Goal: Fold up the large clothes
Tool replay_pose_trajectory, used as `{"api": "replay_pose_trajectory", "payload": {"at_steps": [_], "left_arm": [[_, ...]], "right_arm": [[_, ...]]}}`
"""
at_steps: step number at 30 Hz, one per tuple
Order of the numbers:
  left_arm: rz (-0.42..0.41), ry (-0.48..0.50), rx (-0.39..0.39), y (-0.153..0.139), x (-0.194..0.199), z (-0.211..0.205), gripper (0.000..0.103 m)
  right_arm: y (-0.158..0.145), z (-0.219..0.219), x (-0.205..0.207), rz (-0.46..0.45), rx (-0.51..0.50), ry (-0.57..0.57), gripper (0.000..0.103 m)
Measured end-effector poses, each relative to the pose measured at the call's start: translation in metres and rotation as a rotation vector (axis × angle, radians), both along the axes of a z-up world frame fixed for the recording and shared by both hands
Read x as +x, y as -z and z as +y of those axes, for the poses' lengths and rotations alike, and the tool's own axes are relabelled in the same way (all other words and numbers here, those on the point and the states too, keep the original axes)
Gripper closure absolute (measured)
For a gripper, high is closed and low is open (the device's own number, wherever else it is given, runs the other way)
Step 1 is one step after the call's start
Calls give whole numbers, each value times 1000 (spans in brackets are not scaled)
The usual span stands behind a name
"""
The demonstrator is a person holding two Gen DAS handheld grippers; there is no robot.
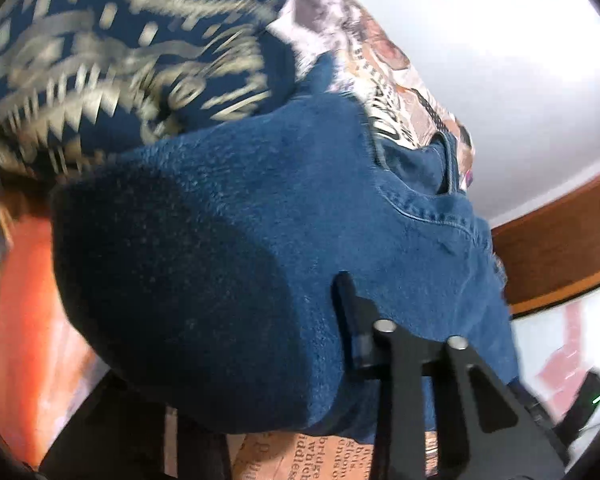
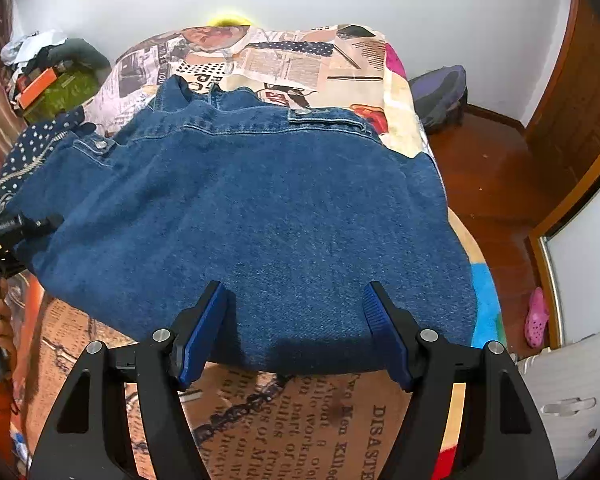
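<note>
A blue denim jacket [image 2: 260, 208] lies spread across a bed with a newspaper-print cover [image 2: 300, 60], collar at the far end. My right gripper [image 2: 296, 332] hovers over the near hem, open, its blue pads [image 2: 202, 332] standing apart on either side of the cloth without pressing it. At the jacket's left edge my left gripper [image 2: 40, 222] holds the fabric. In the left wrist view the denim jacket [image 1: 240, 240] bulges up close, draped over my left gripper [image 1: 316, 312]. Only one black finger [image 1: 350, 312] shows; the other is hidden under the cloth.
A navy cloth with pale gold print [image 1: 120, 60] lies beside the jacket on the left. A hand [image 2: 0, 320] shows at the left edge. Clutter [image 2: 48, 76] is piled at the far left, and a backpack [image 2: 440, 96] and pink shoe [image 2: 536, 316] sit on the wooden floor at right.
</note>
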State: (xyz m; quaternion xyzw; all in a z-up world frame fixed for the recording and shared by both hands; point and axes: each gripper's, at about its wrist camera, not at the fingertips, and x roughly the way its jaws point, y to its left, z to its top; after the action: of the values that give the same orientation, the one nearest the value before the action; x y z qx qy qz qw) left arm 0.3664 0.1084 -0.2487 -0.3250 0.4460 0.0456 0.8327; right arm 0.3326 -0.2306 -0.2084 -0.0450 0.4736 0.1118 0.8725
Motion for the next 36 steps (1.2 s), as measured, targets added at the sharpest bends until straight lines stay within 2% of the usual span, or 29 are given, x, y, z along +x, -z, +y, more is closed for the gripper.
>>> {"api": "replay_pose_trajectory", "payload": {"at_steps": [3,6,9,13,18,23,26,29,33,36], "left_arm": [[-47,24,89,-29,-4,-15,82],[-119,79,134,-62,-4,-26,84],[-196,125,144,-96,-2,-29,85],[-297,137,107,-139,-4,-18,87],[-379,137,192,-172,0,-28,88],[-423,141,319,-182,-7,-31,89],[-395,140,371,-172,-6,-29,89],[-351,135,381,-156,4,-27,89],[-342,139,397,-149,11,-31,89],[-364,177,415,-155,16,-50,89]], "right_arm": [[-6,3,-1,7,37,-18,36],[-17,10,0,-4,59,-41,36],[-32,24,2,-28,54,-81,36],[-45,53,9,-37,54,-163,36],[-35,95,20,14,90,-257,36],[5,140,34,128,177,-292,36],[31,159,44,216,237,-299,36],[54,169,53,296,266,-296,36],[54,167,49,296,238,-322,36],[36,149,36,216,191,-323,36]]}}
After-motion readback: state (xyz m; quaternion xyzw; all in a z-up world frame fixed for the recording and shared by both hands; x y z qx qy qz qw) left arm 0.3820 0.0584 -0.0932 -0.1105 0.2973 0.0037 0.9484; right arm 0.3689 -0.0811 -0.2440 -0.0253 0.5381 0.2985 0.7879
